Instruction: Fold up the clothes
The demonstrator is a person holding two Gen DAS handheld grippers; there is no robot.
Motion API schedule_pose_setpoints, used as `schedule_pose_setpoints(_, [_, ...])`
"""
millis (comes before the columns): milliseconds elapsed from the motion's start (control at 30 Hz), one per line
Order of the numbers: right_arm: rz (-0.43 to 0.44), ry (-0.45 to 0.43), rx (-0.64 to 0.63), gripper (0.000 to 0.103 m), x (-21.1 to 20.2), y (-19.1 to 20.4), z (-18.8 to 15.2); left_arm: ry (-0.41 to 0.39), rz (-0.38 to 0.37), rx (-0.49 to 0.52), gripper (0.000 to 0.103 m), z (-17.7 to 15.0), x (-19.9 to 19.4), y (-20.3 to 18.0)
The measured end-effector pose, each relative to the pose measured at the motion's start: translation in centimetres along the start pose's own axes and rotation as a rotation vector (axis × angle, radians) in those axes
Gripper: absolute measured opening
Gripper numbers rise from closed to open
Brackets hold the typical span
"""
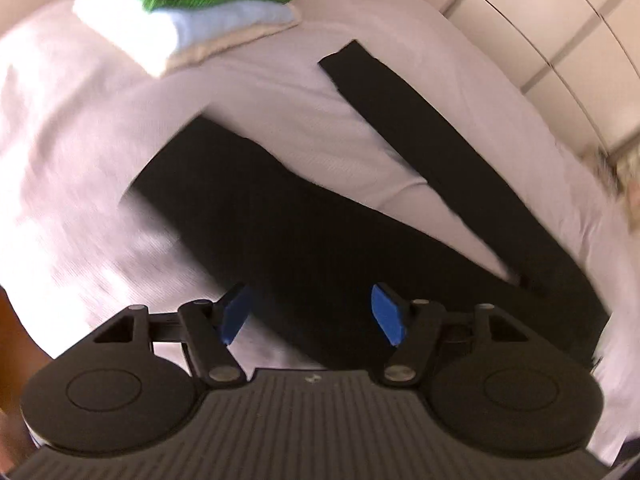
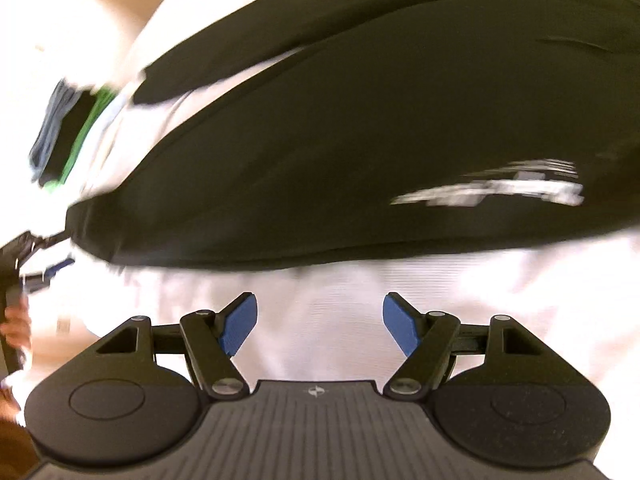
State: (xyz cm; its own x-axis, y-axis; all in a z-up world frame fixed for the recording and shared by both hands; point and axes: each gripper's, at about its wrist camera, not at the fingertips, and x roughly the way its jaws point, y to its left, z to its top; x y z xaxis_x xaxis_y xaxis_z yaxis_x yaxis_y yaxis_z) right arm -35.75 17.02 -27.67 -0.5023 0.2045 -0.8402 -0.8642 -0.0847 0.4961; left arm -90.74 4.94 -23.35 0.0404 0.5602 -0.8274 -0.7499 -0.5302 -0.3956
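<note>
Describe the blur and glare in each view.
Left wrist view: motion smear across the white sheet and the stack of folded clothes. Right wrist view: sheet overexposed at upper left, black garment and its white print streaked; fisheye bends both.

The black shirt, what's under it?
The black shirt lies on a white sheet that spreads out past it on every side. What is under the sheet is covered, so I can't tell.

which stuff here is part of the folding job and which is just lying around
In the job: black shirt, left gripper, right gripper, both open and empty.

Lying about: stack of folded clothes, white sheet, cupboards.
</note>
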Motion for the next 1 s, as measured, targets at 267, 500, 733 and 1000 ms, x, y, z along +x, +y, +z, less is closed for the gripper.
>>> schedule_pose_setpoints(267, [-0.075, -0.281, 0.42, 0.074, -6.8, -11.5, -1.1, 0.044, 0.091, -0.213, 0.064, -1.1, 3.7, 2.5])
schedule_pose_setpoints(500, [-0.062, -0.566, 0.737, 0.074, -10.7, -21.1, -2.2, 0.069, 0.115, -0.07, 0.064, -2.4, 6.3, -0.6])
schedule_pose_setpoints(733, [-0.057, -0.593, 0.787, 0.004, -9.1, -25.8, -0.6, 0.1, 0.151, 0.062, 0.066, -4.5, 8.1, -4.0])
schedule_pose_setpoints(1000, [-0.213, -0.573, 0.744, 0.002, -11.8, -24.2, -1.4, 0.103, 0.192, 0.156, 0.066, -4.4, 9.6, -5.1])
